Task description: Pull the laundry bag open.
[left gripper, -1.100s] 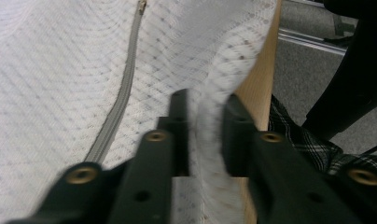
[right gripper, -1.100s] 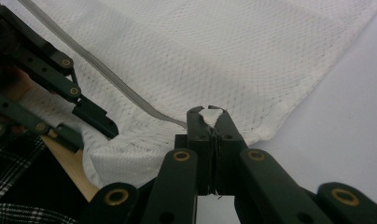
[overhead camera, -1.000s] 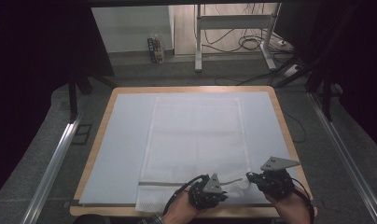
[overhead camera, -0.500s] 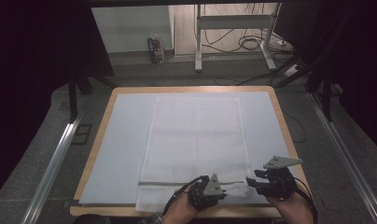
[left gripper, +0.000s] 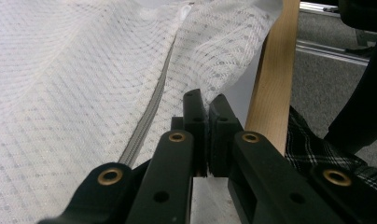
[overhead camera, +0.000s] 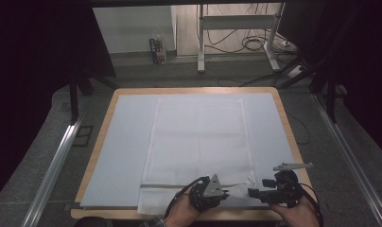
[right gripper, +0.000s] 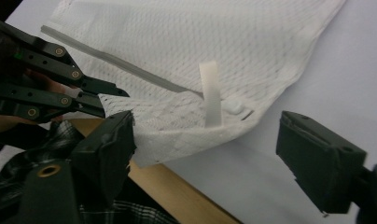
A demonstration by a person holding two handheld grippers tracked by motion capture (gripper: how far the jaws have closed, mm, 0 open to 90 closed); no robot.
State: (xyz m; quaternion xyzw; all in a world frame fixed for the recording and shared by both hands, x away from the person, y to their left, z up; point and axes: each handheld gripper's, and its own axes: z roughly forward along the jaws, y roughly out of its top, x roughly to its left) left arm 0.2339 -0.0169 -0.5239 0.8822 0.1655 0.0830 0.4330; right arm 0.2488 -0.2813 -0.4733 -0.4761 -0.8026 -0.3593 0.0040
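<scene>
A white mesh bag (overhead camera: 198, 142) is spread flat on the pale sheet (overhead camera: 127, 142) that covers the desk (overhead camera: 287, 123). Its near end, with a grey zip (overhead camera: 165, 186), hangs a little over the near desk edge.

On the left, the near hem of the bag is pinched by the left tongs (overhead camera: 222, 193). In the left gripper view the jaws are pressed together, with the mesh (left gripper: 74, 93) lifted just in front of them. The bag seems to be held still here so the zip can be worked.

On the right, the right tongs (overhead camera: 253, 193) have just been opening, and the jaws are now spread wide. In the right gripper view the bag's corner and the small white zip pull (right gripper: 212, 93) stand between the jaws, but nothing is pressed by them. It looks like the pull was let go, or is about to be grabbed again. Next, a careful close on that thin tab is probably needed.

The wooden edge (right gripper: 186, 198) sits right under both tongs, so little room is left toward the person. Plenty of open room is left across the far side of the desk and to both sides of the bag.
</scene>
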